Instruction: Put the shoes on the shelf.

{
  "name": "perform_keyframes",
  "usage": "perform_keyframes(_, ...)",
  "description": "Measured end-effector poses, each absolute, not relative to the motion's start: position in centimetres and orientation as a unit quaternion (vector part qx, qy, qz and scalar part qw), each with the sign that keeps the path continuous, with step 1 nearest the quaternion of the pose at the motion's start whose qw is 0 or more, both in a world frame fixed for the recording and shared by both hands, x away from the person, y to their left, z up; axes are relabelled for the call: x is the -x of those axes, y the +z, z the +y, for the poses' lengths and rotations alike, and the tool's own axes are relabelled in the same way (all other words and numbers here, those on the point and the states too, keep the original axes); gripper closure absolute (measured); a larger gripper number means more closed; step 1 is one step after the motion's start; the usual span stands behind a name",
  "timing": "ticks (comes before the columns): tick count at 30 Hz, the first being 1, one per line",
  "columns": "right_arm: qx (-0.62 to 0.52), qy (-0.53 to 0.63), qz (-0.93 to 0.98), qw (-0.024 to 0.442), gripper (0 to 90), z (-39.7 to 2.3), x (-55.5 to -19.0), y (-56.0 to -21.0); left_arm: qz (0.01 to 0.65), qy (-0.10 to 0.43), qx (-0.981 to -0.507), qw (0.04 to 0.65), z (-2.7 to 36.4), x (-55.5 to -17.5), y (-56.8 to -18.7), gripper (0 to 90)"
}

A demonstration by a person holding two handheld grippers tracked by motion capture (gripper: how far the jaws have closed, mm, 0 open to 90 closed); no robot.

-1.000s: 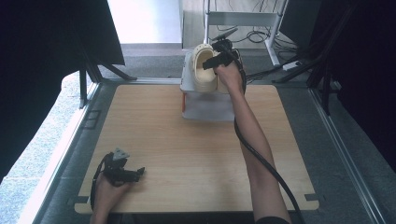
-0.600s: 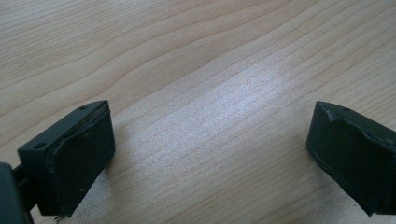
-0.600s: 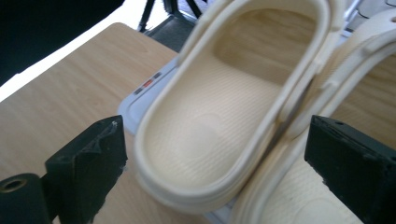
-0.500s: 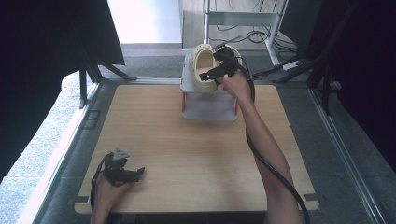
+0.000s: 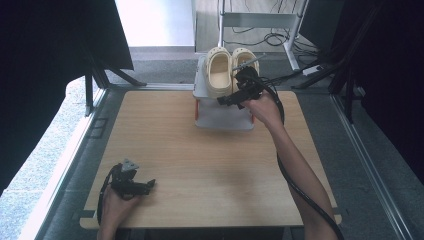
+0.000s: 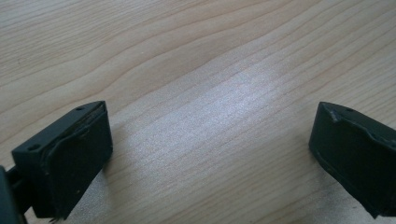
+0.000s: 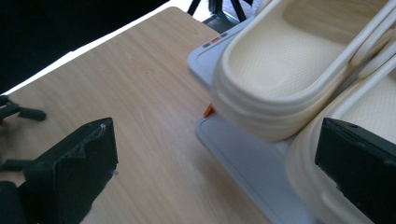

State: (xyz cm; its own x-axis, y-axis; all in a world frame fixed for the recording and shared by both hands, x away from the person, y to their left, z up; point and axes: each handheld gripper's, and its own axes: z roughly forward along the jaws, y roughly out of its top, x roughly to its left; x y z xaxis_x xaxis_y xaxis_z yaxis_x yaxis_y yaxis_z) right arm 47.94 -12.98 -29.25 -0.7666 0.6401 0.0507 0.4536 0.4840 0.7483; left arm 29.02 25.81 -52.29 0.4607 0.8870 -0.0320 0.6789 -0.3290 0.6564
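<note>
Two cream clogs (image 5: 229,71) sit side by side on the grey rack (image 5: 222,119) at the table's (image 5: 165,150) far edge, placement apparently complete, the right gripper (image 5: 235,98) just opened, nothing between its jaws, the left gripper (image 5: 145,186) idle, jaws apart.
</note>
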Motion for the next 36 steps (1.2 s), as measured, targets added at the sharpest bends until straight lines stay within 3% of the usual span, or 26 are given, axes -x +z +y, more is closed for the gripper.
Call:
perform_keyframes(16, -0.313, 0.418, 0.847, 0.098, 0.0, -17.0, -43.0, -32.7, 0.494, 0.171, -0.795, 0.307, 25.7, -29.1, -52.3, 0.0)
perform_keyframes(36, -0.336, 0.416, 0.836, 0.121, 0.0, -23.0, -38.8, -36.0, 0.496, 0.172, -0.794, 0.307, 25.7, -29.1, -52.3, 0.0)
